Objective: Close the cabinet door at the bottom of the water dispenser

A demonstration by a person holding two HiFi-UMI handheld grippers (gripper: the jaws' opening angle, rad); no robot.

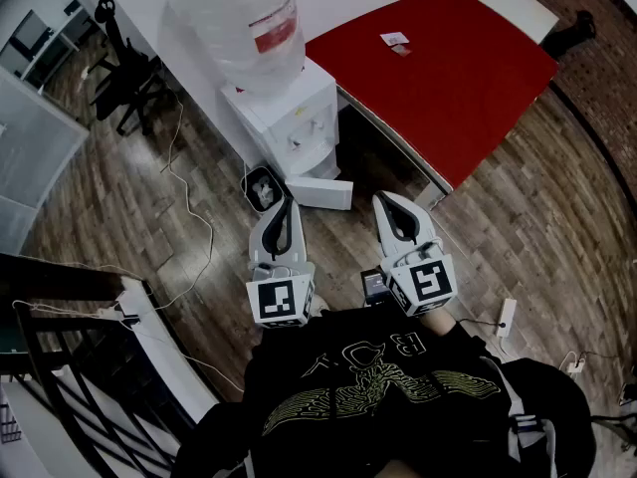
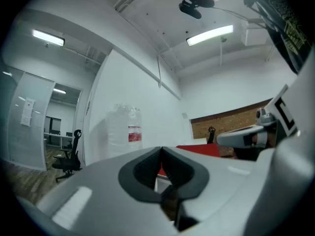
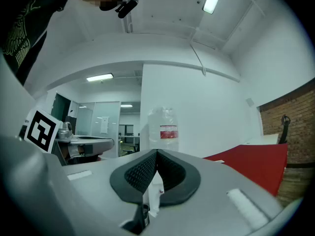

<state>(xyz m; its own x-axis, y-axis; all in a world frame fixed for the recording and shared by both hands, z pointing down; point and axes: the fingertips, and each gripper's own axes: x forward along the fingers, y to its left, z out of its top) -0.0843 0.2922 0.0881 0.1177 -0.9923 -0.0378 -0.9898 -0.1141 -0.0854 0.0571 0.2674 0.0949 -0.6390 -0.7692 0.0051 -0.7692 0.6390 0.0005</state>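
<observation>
Door stands swung open at the foot of the dispenser, beside the red tabletop. A bottle sits on the dispenser. The left gripper and right gripper are near the door, fingers together, empty.

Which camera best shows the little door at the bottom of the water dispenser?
The head view: the cabinet door stands swung open at the foot of the water dispenser. Both gripper views show the water bottle above their shut jaws, not the door.
</observation>
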